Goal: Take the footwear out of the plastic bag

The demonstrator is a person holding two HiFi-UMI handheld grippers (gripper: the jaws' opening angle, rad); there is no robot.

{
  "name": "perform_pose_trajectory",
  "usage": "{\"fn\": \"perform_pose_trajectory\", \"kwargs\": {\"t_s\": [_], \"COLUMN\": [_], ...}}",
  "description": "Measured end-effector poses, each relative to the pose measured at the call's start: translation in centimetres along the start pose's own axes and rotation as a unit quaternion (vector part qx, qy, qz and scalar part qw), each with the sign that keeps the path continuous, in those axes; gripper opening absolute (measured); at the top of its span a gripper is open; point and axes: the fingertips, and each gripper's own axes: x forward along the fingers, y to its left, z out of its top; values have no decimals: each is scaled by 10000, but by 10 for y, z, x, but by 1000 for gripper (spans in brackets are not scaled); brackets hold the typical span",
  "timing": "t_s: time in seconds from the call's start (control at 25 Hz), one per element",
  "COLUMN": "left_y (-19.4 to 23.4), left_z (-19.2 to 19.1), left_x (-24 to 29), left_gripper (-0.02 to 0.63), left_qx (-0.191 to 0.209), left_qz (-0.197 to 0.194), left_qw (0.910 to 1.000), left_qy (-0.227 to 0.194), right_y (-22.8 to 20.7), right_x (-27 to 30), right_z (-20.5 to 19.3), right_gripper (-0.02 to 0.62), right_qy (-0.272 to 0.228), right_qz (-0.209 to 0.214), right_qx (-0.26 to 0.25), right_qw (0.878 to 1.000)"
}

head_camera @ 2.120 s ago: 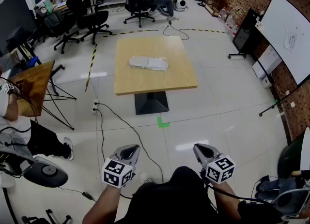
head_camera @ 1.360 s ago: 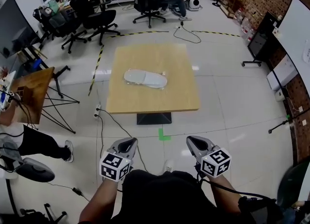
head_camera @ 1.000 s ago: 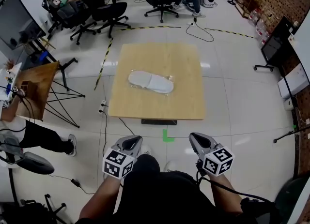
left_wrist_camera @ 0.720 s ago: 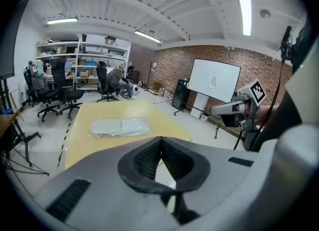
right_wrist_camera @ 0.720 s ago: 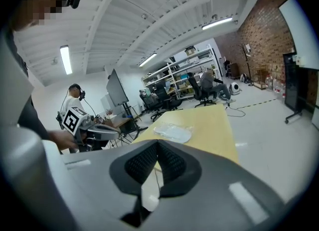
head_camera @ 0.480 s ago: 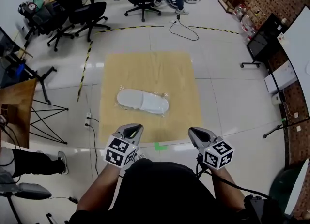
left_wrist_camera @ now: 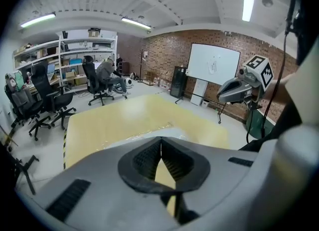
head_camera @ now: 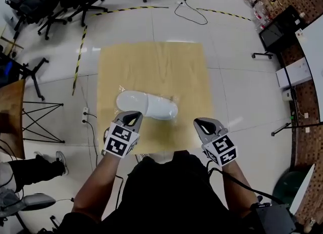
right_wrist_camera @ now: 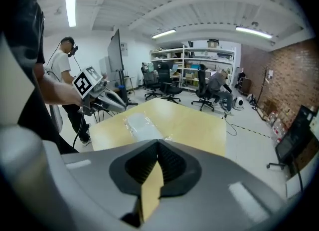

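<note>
White slippers [head_camera: 146, 105] are lying in a clear plastic bag [head_camera: 173, 98]; left gripper [head_camera: 131, 119] and right gripper [head_camera: 204, 125], jaws together and empty, are hovering near. Reaching stage, seemingly; next, opening and pinching the bag.

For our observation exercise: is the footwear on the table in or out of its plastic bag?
In: the clear plastic bag wraps the white footwear, crinkled edges visible.

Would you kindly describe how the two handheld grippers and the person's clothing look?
The left gripper and right gripper have smooth grey shells ending in dark ribbed jaw pads. Each carries a white cube with black square markers. A black cable trails from the right one. The person wears a black top.
</note>
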Motion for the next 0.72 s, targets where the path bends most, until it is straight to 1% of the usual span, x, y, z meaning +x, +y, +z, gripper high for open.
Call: {"fn": "perform_pose_trajectory", "kwargs": {"t_s": [0.12,0.2,0.28,0.32,0.44,0.48,0.56,0.6,0.64,0.72], "left_y": [6,3,2,0,-11,-12,-11,-11,-10,-11], "left_z": [5,3,-1,-6,-32,-38,-48,-52,-54,-55], "left_x": [20,29,42,51,79,86,97,101,103,106], "left_gripper": [8,8,9,19,98,103,103,103,100,95], "left_qx": [79,-57,-120,-83,156,261,422,452,446,392], "left_qz": [87,162,224,223,70,45,74,92,101,103], "left_qw": [9998,9996,9990,9984,9928,9905,9863,9845,9836,9831], "left_qy": [140,231,366,508,1188,1348,1594,1689,1745,1786], "right_y": [-3,-3,-10,-16,-28,-32,-40,-43,-45,-44], "right_x": [28,42,57,66,100,112,135,146,155,168], "right_z": [2,2,4,4,3,3,2,1,0,0], "right_gripper": [3,3,3,11,70,89,98,98,98,98], "right_qy": [115,217,235,233,329,402,582,650,687,685], "right_qz": [417,685,799,827,971,1011,1066,1124,1219,1468], "right_qx": [-53,-215,-471,-599,-1101,-1343,-1761,-1845,-1824,-1520], "right_qw": [9991,9972,9954,9945,9886,9850,9769,9742,9732,9750]}}
